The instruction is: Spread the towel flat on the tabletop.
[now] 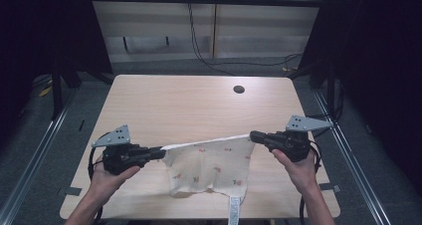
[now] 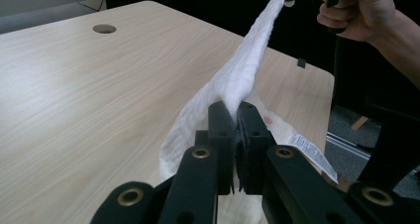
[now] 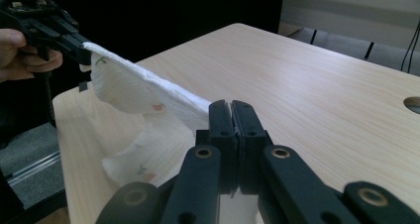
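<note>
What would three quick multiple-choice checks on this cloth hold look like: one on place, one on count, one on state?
1. Where does the cloth's lower part lie?
A. on the table's near edge
B. over the round hole
C. on the floor

2. How many tools grip the cloth?
A. none
B. one
C. two

3. How is the cloth's top edge?
A. bunched in a ball
B. stretched between the tools
C. flat on the table

Answers:
1 A: the high view shows its hem resting on the table near the person, its label tag hanging over the edge.
2 C: the left tool and right tool are each shut on a top corner.
3 B: the edge runs taut from jaw to jaw above the wood.
</note>
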Available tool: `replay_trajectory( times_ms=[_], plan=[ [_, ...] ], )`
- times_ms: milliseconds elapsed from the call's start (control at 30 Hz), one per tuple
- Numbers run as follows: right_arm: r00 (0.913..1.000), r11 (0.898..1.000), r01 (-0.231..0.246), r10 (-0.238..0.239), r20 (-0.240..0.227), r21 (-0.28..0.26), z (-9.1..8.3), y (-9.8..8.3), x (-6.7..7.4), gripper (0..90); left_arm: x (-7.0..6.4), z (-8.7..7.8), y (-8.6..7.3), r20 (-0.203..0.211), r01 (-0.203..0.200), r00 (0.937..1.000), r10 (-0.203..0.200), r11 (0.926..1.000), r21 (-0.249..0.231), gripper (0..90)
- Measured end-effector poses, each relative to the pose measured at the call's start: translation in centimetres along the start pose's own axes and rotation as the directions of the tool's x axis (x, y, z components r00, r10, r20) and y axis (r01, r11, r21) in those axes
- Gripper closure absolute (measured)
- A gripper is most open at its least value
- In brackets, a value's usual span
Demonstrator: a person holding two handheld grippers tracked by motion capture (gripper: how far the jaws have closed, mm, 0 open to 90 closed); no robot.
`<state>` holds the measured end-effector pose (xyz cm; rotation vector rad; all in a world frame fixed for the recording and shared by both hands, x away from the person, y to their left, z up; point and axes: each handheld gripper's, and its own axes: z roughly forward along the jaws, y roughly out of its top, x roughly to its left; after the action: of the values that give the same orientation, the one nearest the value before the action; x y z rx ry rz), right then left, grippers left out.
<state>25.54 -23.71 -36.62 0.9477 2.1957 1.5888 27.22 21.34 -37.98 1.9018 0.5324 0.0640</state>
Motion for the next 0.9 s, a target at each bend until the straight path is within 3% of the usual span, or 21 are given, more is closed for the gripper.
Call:
replay_trajectory(
  times_ms=[233,367,400,433,467,500,533,567,633,767,833,900],
  plan=[
    [0.9973,0.997,0.073,-0.073,-0.011,-0.011,-0.6,1.9,1.9,88.3,-0.5,-2.1,1.6,-0.028,-0.027,0.9993,0.026,0.9996,-0.014,86.6],
    [0.9958,0.996,0.090,-0.090,-0.016,-0.018,-0.7,2.8,2.1,88.3,-0.3,-2.5,2.3,-0.042,-0.037,0.9984,0.036,0.9993,-0.012,86.6],
    [0.9960,0.996,0.088,-0.088,-0.013,-0.017,-0.2,3.0,1.8,88.4,0.2,-2.1,2.5,-0.074,-0.039,0.9965,0.039,0.9992,0.009,86.6],
    [0.9960,0.996,0.088,-0.088,-0.013,-0.017,-0.2,3.0,1.8,88.4,0.2,-2.1,2.5,-0.074,-0.039,0.9965,0.039,0.9992,0.009,86.5],
    [0.9964,0.996,0.085,-0.085,-0.002,0.035,1.1,2.5,1.1,88.3,0.5,-1.8,2.4,-0.080,-0.038,0.9960,0.038,0.9992,0.012,86.2],
    [0.9964,0.996,0.085,-0.085,-0.002,0.035,1.1,2.5,1.1,88.3,1.1,-1.4,2.2,-0.090,-0.037,0.9952,0.038,0.9992,0.014,86.2],
    [0.9983,0.996,0.058,-0.058,0.005,0.074,2.4,1.5,0.0,88.3,2.4,-0.5,1.5,-0.089,-0.014,0.9959,0.016,0.9996,0.024,86.1],
    [0.9983,0.996,0.058,-0.058,0.005,0.074,2.4,1.5,0.0,88.3,2.4,-0.5,1.5,-0.089,-0.014,0.9959,0.016,0.9996,0.024,86.2],
    [0.9998,0.998,0.017,-0.017,0.004,0.068,3.1,0.7,-1.1,88.4,3.8,0.7,0.7,-0.095,0.015,0.9954,-0.010,0.9987,0.049,86.2],
    [0.9998,0.997,0.000,-0.001,0.020,0.073,4.0,0.4,-2.2,88.3,5.0,1.8,0.2,-0.107,0.044,0.9936,-0.037,0.9974,0.058,85.8],
    [0.9994,0.997,-0.019,0.016,0.031,0.077,4.8,0.3,-3.3,88.3,6.6,3.0,0.0,-0.114,0.068,0.9917,-0.060,0.9955,0.065,85.4],
    [0.9989,0.997,-0.029,0.026,0.039,0.076,5.3,0.2,-3.9,88.3,6.9,3.3,0.0,-0.113,0.076,0.9913,-0.067,0.9947,0.070,84.5]
  ],
)
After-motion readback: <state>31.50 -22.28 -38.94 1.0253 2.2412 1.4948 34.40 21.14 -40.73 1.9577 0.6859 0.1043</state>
